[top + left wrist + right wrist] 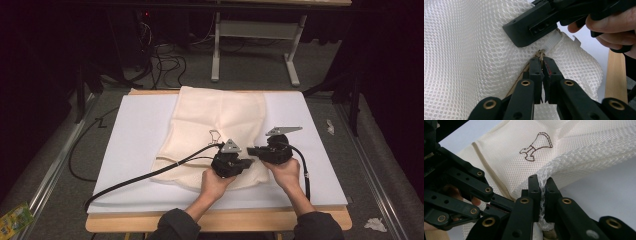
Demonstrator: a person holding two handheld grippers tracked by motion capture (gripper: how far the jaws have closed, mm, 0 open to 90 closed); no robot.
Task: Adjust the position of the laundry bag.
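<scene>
I have the cream mesh laundry bag [215,135] lying flat on the white board [135,145], spread from the middle toward twelve o'clock, its near edge toward six o'clock where both my tools meet. My left gripper [248,162] is pressed together on the small zipper pull [540,53] at the end of the beige zipper line [489,178]; in the left gripper view the two black jaws stand almost touching, with the metal tab pinched at their tips. My right gripper [251,150] sits just at three o'clock of it, and in the right gripper view its jaws are clamped on a bunched fold of the mesh [543,195], so that hand anchors the fabric beside the zipper's end, near the white tape [552,43] of the seam. A little outlined animal print [536,146] sits on the bag up toward twelve o'clock of the grip. I judge the step in hand to be the start of working the zipper: pull seized, cloth braced, nothing drawn yet. The next move calls for me to keep the right pinch firm and taut while the left draws the pull steadily along the zipper line, low and parallel to the board, so the tab doesn't slip out and the mesh doesn't bunch into the slider.
</scene>
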